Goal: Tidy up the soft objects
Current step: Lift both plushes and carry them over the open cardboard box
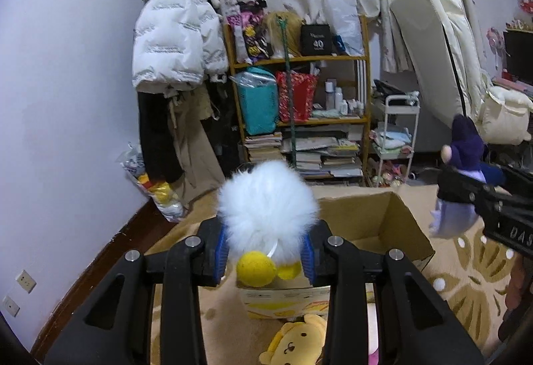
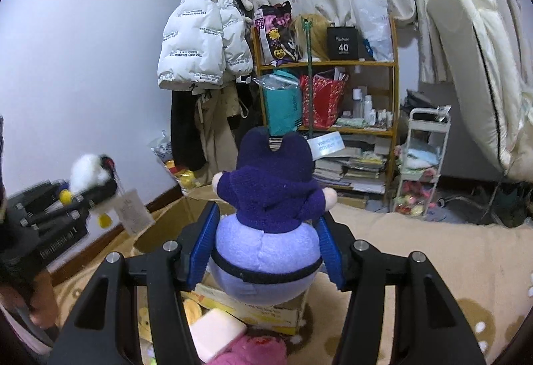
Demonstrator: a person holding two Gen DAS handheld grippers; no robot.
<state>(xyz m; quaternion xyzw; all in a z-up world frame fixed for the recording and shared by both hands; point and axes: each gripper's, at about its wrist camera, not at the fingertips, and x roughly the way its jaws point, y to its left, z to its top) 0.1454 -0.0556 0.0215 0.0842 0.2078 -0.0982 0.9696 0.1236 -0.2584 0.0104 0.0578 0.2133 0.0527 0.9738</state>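
My left gripper (image 1: pixel 266 251) is shut on a fluffy white plush toy (image 1: pixel 266 208) with yellow feet, held above an open cardboard box (image 1: pixel 393 225) on the floor. It also shows at the left of the right wrist view (image 2: pixel 90 182), with a paper tag hanging. My right gripper (image 2: pixel 265 251) is shut on a lilac plush toy in a dark purple hoodie (image 2: pixel 266 218), also above the box (image 2: pixel 166 225). That toy shows at the right of the left wrist view (image 1: pixel 463 178).
A yellow bear plush (image 1: pixel 296 341) and a pink plush (image 2: pixel 253 348) lie on the beige patterned rug (image 1: pixel 473 281) in front of the box. Behind stand a cluttered wooden shelf (image 1: pixel 299 92), a white trolley (image 1: pixel 396 135), hanging coats (image 1: pixel 176 42) and a leaning mattress (image 1: pixel 439 55).
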